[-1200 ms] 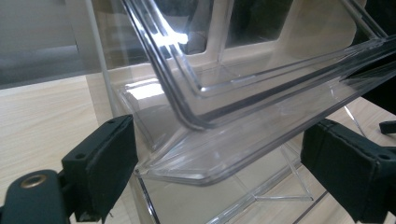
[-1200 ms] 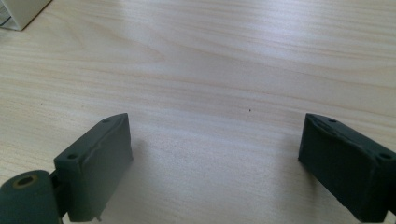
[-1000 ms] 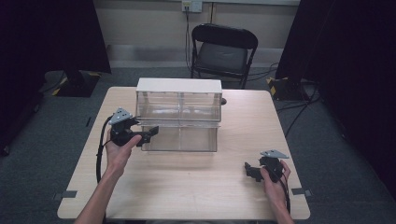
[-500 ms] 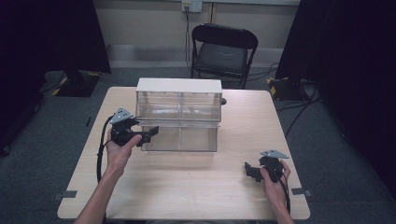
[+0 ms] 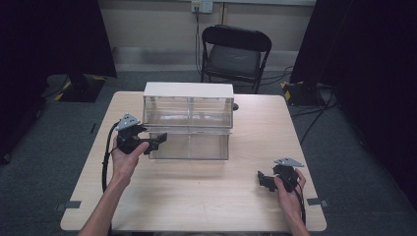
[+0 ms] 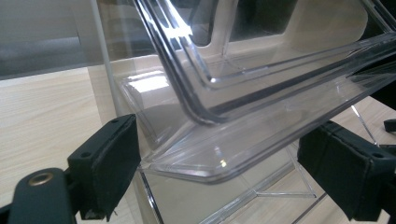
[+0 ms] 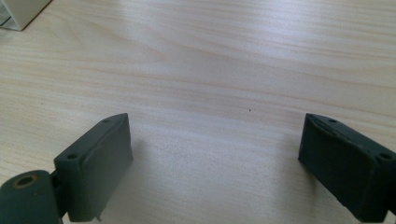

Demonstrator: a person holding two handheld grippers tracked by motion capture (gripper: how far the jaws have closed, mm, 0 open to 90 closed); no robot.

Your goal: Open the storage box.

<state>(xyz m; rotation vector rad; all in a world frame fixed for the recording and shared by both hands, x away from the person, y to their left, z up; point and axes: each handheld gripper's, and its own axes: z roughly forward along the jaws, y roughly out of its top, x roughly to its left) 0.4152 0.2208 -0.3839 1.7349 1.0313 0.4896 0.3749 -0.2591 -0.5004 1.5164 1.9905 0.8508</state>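
A clear plastic drawer cabinet (image 5: 188, 105) with a white top stands at the middle back of the table. Its lower drawer (image 5: 189, 146) is pulled out toward me. My left gripper (image 5: 160, 140) is held at that drawer's left front corner. In the left gripper view the gripper (image 6: 219, 177) is open, and the drawer's clear rim (image 6: 261, 70) runs across between the wide-apart jaws without touching either pad. My right gripper (image 5: 261, 179) rests low near the table's front right; it (image 7: 215, 163) is open over bare wood with nothing between the jaws.
The light wooden table (image 5: 206, 196) has its front edge close to my forearms. A black folding chair (image 5: 235, 51) stands behind the table. Cables lie on the floor at the back right. The cabinet's white corner (image 7: 18, 11) shows far off in the right gripper view.
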